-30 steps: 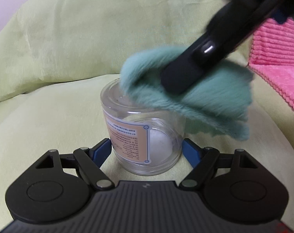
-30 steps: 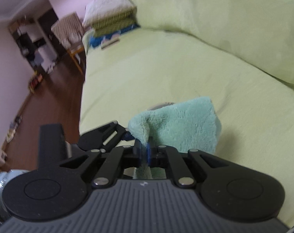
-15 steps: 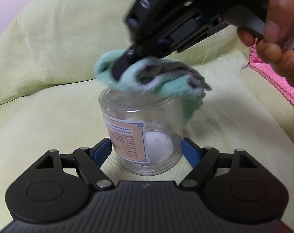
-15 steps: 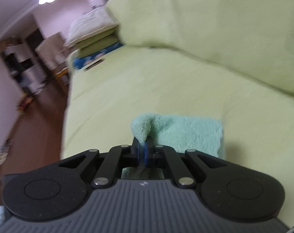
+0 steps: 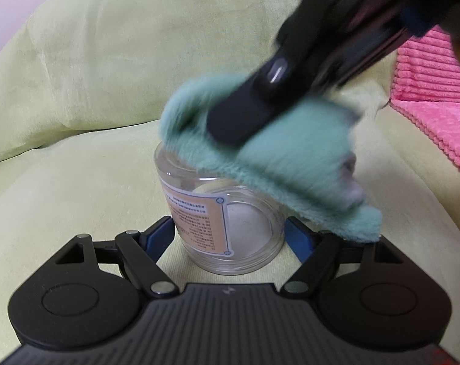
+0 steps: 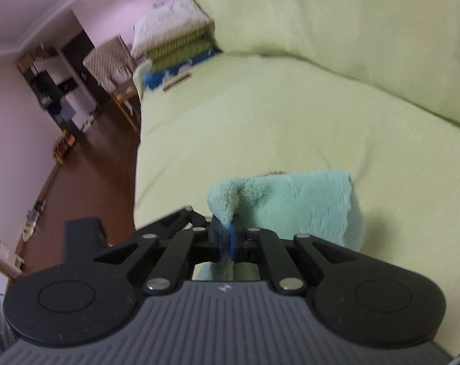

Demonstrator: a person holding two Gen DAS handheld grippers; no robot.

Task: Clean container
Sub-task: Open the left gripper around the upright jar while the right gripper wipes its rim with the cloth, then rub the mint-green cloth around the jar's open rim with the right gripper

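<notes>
Since half a second ago the right gripper (image 5: pixel 230 127) has swung back rightward, laying the green cloth (image 5: pixel 278 164) over the clear jar (image 5: pixel 227 222)'s rim. Left gripper (image 5: pixel 230 234) clamps the labelled jar upright on the green sofa (image 5: pixel 78 167); wiping the rim seems underway.

From the right wrist, the fingers (image 6: pixel 219 240) are pinched tight on the cloth; next likely pushing it inside.

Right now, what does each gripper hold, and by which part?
The left gripper grips the clear jar by its lower sides. The right gripper pinches the green cloth at a bunched fold.
</notes>
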